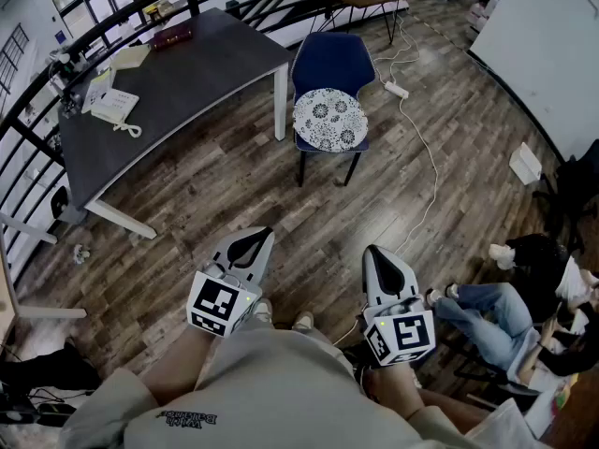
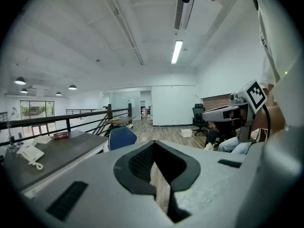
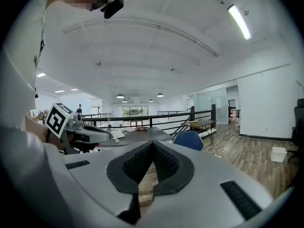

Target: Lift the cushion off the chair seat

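Note:
A round white cushion with a dark floral pattern [image 1: 328, 119] lies on the seat of a blue chair [image 1: 333, 60], far ahead of me across the wood floor. My left gripper [image 1: 265, 231] and right gripper [image 1: 371, 249] are held side by side close to my body, both pointing toward the chair and well short of it. Both are shut with nothing between the jaws. The left gripper view looks over the shut left gripper [image 2: 153, 142] at the blue chair [image 2: 121, 137]. In the right gripper view the right gripper [image 3: 153, 142] is shut and the chair [image 3: 189, 139] is small; the cushion is hidden in both.
A dark grey table [image 1: 187, 73] stands left of the chair, with a white phone [image 1: 114, 108] and a book [image 1: 173, 34] on it. A white cable [image 1: 426, 157] and power strip [image 1: 397, 89] lie right of the chair. A person [image 1: 505, 316] sits at the right. A black railing [image 1: 28, 138] runs along the left.

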The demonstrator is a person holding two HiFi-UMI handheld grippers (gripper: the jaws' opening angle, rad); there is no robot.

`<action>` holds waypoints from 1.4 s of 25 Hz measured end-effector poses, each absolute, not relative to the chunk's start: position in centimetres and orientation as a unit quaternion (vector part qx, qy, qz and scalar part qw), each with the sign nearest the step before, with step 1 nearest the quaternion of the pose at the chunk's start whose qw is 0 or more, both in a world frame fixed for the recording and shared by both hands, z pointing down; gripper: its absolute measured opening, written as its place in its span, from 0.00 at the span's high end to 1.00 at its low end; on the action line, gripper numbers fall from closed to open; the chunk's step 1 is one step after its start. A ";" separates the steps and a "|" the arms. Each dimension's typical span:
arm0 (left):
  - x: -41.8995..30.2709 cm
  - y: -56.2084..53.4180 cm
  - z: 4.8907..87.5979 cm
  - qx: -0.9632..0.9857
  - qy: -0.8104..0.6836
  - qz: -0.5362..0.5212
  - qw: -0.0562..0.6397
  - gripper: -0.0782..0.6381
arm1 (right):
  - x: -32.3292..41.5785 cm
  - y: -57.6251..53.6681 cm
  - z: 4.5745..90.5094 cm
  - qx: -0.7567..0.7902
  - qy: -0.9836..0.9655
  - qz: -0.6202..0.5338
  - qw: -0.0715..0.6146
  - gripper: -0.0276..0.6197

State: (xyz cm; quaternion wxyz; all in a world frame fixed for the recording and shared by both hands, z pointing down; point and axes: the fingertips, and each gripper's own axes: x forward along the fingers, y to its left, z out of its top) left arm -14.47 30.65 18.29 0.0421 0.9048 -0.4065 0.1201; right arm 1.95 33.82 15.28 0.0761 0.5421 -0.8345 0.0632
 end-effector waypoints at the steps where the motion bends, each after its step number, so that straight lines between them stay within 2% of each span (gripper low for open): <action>1: -14.4 30.6 18.4 0.905 -0.405 0.123 0.043 0.88 | 2.2 33.8 15.4 0.545 -0.833 0.066 0.075 0.95; 17: -10.6 30.0 18.8 0.903 -0.405 0.137 0.043 0.88 | 7.1 33.5 15.6 0.559 -0.824 0.074 0.058 0.95; 23: -8.6 29.8 19.4 0.903 -0.404 0.117 0.093 0.88 | 9.7 34.0 16.4 0.557 -0.824 0.079 0.060 0.95; 35: -6.1 28.9 19.7 0.901 -0.413 0.121 0.061 0.88 | 11.5 32.3 17.3 0.548 -0.832 0.062 0.060 0.95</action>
